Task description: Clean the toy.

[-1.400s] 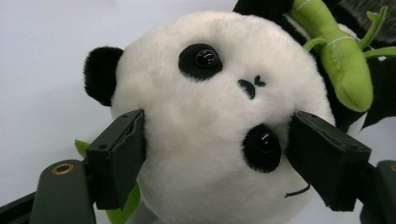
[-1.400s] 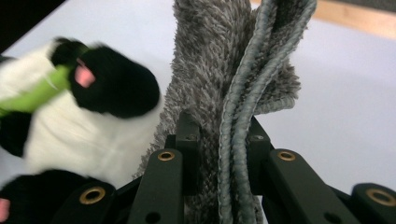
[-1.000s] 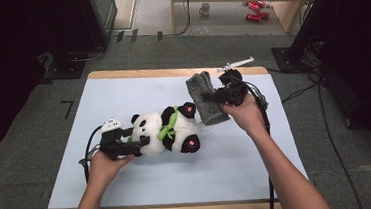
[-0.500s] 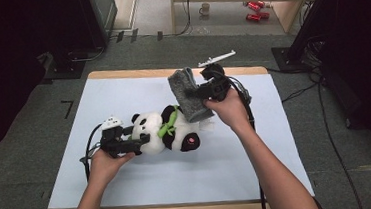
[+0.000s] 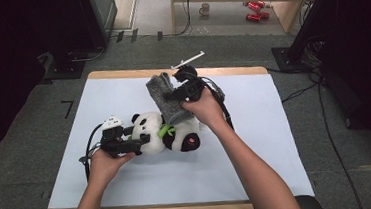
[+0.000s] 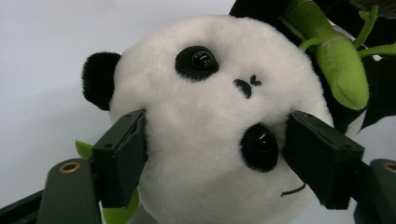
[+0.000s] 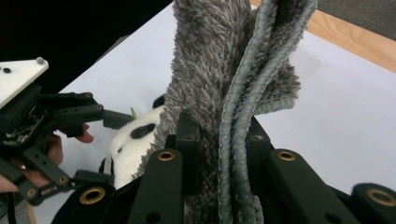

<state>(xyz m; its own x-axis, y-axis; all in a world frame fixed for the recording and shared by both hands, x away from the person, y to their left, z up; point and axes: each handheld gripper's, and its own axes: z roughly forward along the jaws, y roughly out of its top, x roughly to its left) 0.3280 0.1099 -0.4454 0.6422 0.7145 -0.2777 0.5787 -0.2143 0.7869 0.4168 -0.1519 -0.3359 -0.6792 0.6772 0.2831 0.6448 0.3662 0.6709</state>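
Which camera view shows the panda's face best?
The left gripper view: the panda faces the camera, eyes and nose sharp, between the left gripper jaws. The high view shows it small; the right gripper view shows part of it behind the grey cloth.

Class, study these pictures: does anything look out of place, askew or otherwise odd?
Nothing is spilled or damaged. The toy panda lies on its side on the table, head clamped by the left gripper. The right gripper pinches a grey cloth bunched above it.
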